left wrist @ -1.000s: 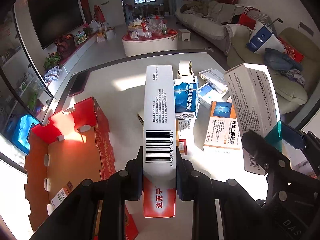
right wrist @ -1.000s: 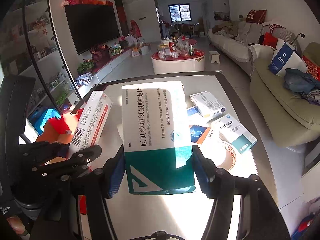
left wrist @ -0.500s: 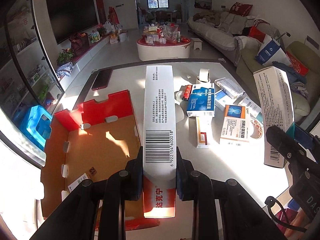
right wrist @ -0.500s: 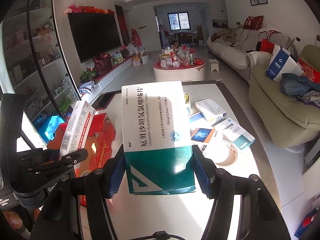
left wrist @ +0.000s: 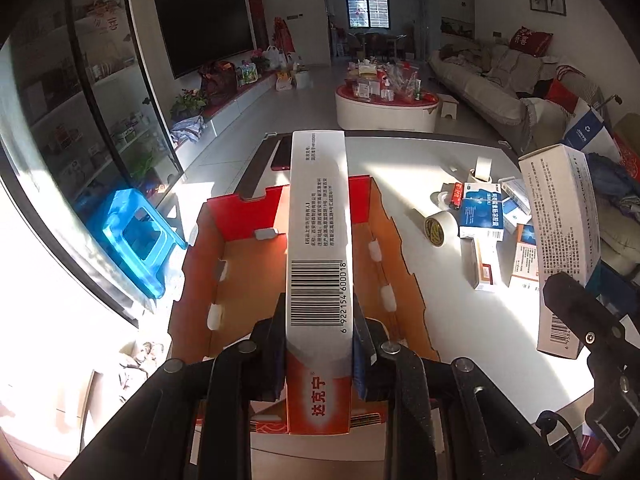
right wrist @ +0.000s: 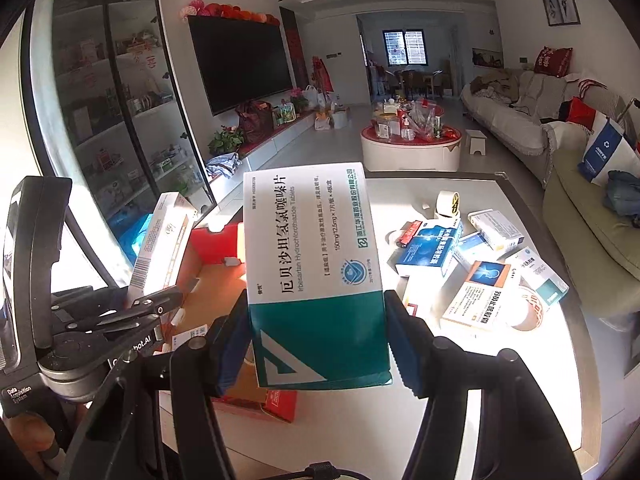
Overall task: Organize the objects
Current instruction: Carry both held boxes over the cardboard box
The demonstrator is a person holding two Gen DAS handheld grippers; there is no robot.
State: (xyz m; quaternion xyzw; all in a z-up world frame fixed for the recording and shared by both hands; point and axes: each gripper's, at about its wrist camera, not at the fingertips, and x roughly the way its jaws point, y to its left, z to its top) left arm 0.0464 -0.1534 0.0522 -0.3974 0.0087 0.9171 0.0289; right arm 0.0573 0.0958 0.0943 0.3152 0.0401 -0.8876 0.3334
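Left gripper (left wrist: 320, 360) clamped tight on a long narrow red-and-white medicine box (left wrist: 319, 248), held in the air over the open red cardboard box (left wrist: 244, 204), which sits at the table's (left wrist: 440, 320) left edge. Box floor mostly bare; a small packet (right wrist: 190, 336) lies near its near wall. Right gripper (right wrist: 316, 344) closed on a wide white-and-teal tablet box (right wrist: 312, 272), held over the table just right of the cardboard box. More medicine boxes (left wrist: 480, 216) and tape rolls (left wrist: 438, 228) crowd the table's right side; the near middle strip is bare.
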